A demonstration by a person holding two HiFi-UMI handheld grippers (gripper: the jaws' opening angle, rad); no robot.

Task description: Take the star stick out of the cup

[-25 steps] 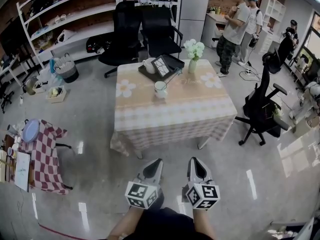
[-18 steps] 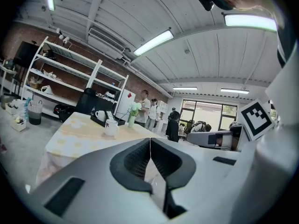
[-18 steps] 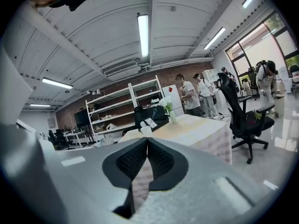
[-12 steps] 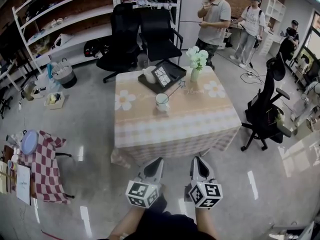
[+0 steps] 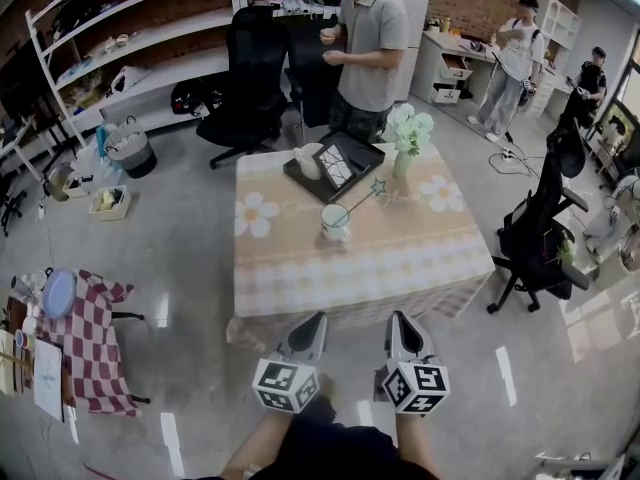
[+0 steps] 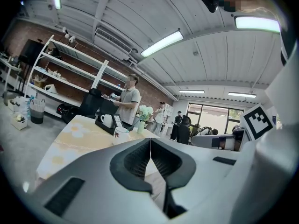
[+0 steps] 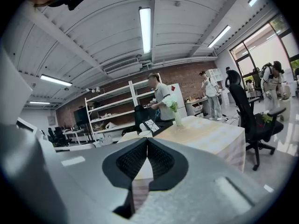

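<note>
A white cup [image 5: 335, 222] stands near the middle of the cloth-covered table [image 5: 300, 268], with the star stick [image 5: 362, 197] leaning out of it up and to the right. The cup [image 6: 121, 136] also shows in the left gripper view. Both grippers hang low in front of the table's near edge, well short of the cup. My left gripper [image 5: 315, 320] is shut with nothing in it, its tips [image 6: 150, 139] meeting. My right gripper [image 5: 398, 318] is shut and empty too, its tips [image 7: 147, 140] together.
On the table's far side sit a black tray [image 5: 335, 163] with a white teapot [image 5: 308, 159] and a vase of flowers [image 5: 407, 138]. A person [image 5: 370, 48] stands right behind the table. Office chairs [image 5: 545, 223] stand right and behind. A small checkered table [image 5: 90, 328] is at the left.
The table has come closer in the head view. A person has walked from the back right to stand directly behind the table. Both grippers stay shut.
</note>
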